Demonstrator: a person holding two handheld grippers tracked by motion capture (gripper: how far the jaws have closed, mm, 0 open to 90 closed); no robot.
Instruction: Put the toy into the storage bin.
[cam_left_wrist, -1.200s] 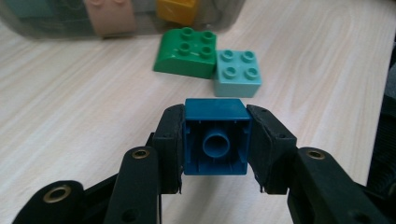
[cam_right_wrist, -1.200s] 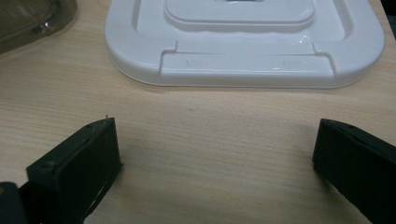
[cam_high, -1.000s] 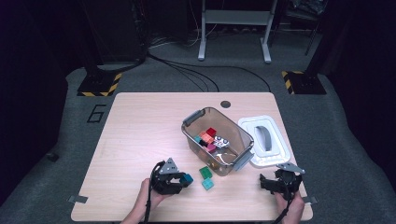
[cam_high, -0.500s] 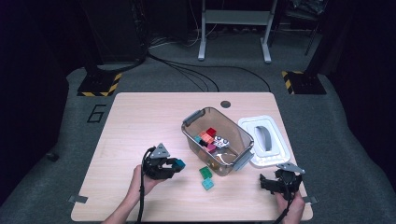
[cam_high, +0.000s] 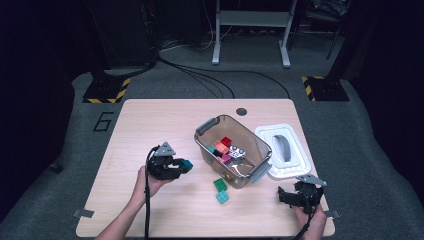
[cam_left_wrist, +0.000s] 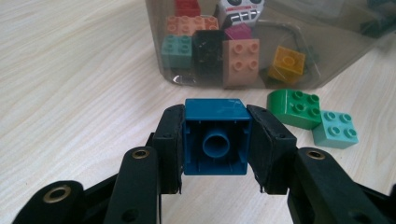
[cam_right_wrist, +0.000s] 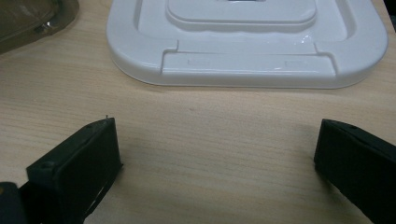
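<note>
Left tongs gripping blue brick underside-up, right tongs open before white lid, high view adds grey floor around wooden bench

Beside the one clear bin lie one white lid and two loose green bricks (one dark, one mint); one blue brick sits clamped nearby, and at least seven pieces rest inside it
</note>
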